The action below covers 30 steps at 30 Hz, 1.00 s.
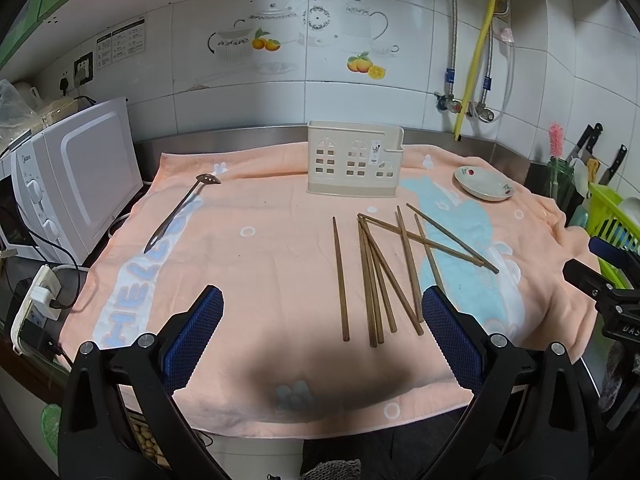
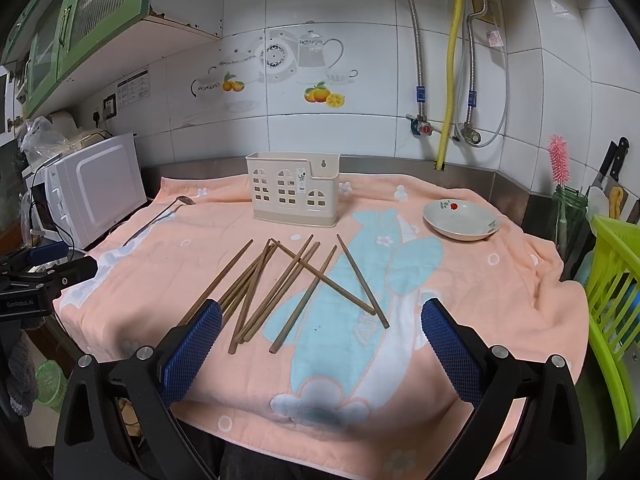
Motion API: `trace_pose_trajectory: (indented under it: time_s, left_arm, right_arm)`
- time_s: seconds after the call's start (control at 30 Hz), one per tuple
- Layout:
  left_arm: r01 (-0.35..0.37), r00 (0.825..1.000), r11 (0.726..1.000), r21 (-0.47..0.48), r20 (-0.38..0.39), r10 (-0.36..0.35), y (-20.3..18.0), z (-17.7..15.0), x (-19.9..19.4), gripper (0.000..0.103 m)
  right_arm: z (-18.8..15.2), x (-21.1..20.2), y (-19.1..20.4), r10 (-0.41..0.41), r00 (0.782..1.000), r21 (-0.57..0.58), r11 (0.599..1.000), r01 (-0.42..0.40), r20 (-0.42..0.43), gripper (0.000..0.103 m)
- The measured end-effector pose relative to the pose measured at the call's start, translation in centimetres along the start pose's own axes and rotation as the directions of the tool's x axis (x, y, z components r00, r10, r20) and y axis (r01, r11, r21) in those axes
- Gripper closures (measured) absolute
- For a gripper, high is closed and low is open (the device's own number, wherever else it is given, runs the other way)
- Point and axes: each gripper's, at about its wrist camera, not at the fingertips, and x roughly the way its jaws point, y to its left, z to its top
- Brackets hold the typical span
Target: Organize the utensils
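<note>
Several brown wooden chopsticks (image 1: 376, 276) lie scattered and crossed on a peach towel (image 1: 260, 248); they also show in the right wrist view (image 2: 280, 288). A beige utensil holder (image 1: 354, 162) with window cut-outs stands upright behind them, and it shows in the right wrist view (image 2: 294, 194) too. A metal slotted spoon (image 1: 180, 208) lies at the left; its thin shape shows in the right wrist view (image 2: 160, 218). My left gripper (image 1: 322, 320) is open and empty, just short of the chopsticks' near ends. My right gripper (image 2: 320, 336) is open and empty above the chopsticks' near ends.
A small white dish (image 1: 482, 184) sits at the towel's right back, seen also in the right wrist view (image 2: 460, 220). A white microwave (image 1: 80, 184) stands at the left. A green dish rack (image 2: 616, 280) and knives (image 2: 612, 168) stand at the right. Pipes run down the tiled wall.
</note>
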Motion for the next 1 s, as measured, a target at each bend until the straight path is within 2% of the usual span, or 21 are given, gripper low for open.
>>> trace_pose_trajectory:
  time_s: [1.0]
  left_arm:
    - [0.010,0.999,1.000,-0.006,-0.035,-0.010,-0.3,-0.1,1.5,0.005]
  right_arm:
    - [-0.1,1.5,0.1,0.014,1.000,0.000,1.000,-0.014,-0.027,0.006]
